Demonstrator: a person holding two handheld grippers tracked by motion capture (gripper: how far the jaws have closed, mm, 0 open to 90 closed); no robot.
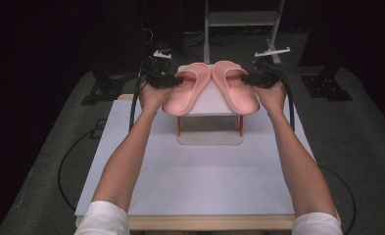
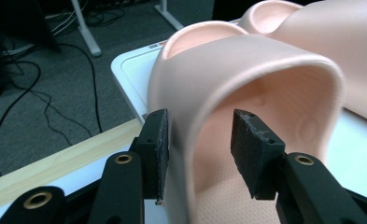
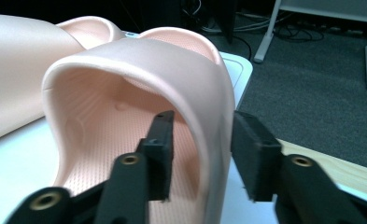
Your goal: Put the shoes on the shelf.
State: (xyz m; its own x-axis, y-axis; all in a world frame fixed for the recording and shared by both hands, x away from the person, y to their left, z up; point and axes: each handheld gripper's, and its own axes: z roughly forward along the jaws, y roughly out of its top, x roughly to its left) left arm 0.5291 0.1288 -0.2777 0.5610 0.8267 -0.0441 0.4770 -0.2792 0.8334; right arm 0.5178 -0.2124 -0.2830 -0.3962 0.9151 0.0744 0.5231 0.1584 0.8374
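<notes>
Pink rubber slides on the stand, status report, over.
Left gripper open astride left pink rubber slide's strap. Right gripper likewise on right slide. White stand unobstructed.

A laboratory or recording studio is indicated. A white worktop with a pale wooden edge is set on grey carpet. Black cables are trailed loosely across the floor. White metal frame legs and black stand bases are placed against a dark, unlit background.
</notes>
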